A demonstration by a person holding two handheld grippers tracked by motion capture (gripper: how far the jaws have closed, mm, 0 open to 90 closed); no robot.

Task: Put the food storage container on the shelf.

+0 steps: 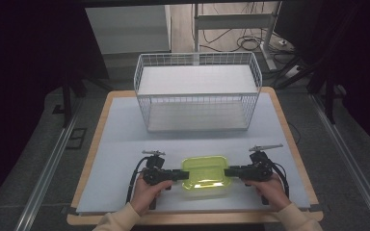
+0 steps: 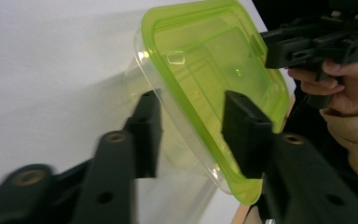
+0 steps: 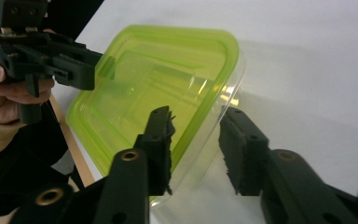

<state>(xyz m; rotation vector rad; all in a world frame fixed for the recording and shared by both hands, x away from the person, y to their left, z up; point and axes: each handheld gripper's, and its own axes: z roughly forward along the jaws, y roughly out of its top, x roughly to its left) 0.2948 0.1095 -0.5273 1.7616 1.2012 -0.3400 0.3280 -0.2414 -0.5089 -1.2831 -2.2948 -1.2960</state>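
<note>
**Two grippers clamp a green-lidded box from both ends**

At lower centre-left of the high view, the left gripper (image 1: 177,175) has its jaws half closed over the left edge of the green-lidded container (image 1: 205,175), one jaw above the lid and one below. The container sits at lower centre on the table (image 1: 120,130). The right gripper (image 1: 230,172) grips the opposite edge likewise. A white wire basket (image 1: 197,91) stands at upper centre.
</note>
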